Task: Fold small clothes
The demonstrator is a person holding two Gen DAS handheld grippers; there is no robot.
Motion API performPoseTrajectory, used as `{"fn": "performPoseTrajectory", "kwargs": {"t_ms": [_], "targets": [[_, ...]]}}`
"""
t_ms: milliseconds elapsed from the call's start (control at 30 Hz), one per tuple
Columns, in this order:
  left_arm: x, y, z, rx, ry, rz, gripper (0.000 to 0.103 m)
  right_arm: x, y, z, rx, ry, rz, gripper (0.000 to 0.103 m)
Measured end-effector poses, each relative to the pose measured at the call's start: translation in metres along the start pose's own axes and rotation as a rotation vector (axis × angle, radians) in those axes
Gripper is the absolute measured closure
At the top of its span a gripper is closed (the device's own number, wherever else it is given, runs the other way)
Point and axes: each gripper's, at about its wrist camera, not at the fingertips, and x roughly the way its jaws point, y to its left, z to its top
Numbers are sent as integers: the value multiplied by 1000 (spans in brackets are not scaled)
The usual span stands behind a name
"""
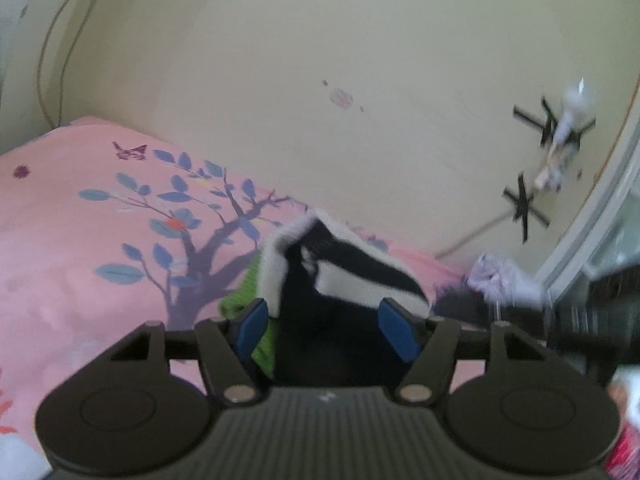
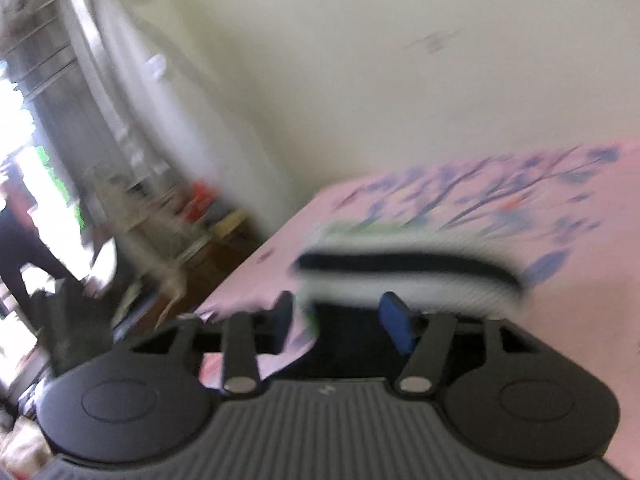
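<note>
Left tongs open (pads apart) behind striped garment.

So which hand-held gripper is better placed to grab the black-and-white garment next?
Probably the left hand-held gripper: its open pads frame the black-and-white garment, and its view is fairly sharp. The right hand-held gripper also faces the garment, but its view is smeared with blur, so alignment is harder to judge.

Two wrist views, low and close over the pink bedsheet, both toward the cream wall.
</note>
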Motion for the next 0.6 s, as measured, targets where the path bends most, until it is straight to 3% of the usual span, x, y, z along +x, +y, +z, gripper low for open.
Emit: {"fn": "performPoseTrajectory", "kwargs": {"t_ms": [100, 233, 300, 367, 500, 533, 567, 600], "targets": [[12, -11, -9, 52, 31, 66, 47, 16, -9, 17, 20, 1, -16, 56], [24, -10, -17, 108, 77, 213, 80, 81, -3, 28, -31, 85, -72, 57], [29, 0, -19, 99, 103, 263, 80, 109, 0, 23, -115, 130, -164, 62], [31, 8, -19, 94, 118, 323, 81, 121, 11, 14, -249, 109, -234, 63], [36, 17, -19, 67, 157, 360, 78, 116, 12, 15, -246, 98, -258, 64], [34, 17, -18, 57, 156, 350, 75, 111, 11, 14, -244, 82, -252, 64], [30, 16, -16, 52, 146, 339, 65, 103, 10, 12, -235, 57, -240, 62], [25, 14, -13, 53, 129, 325, 55, 86, 10, 9, -213, 18, -212, 49]]}}
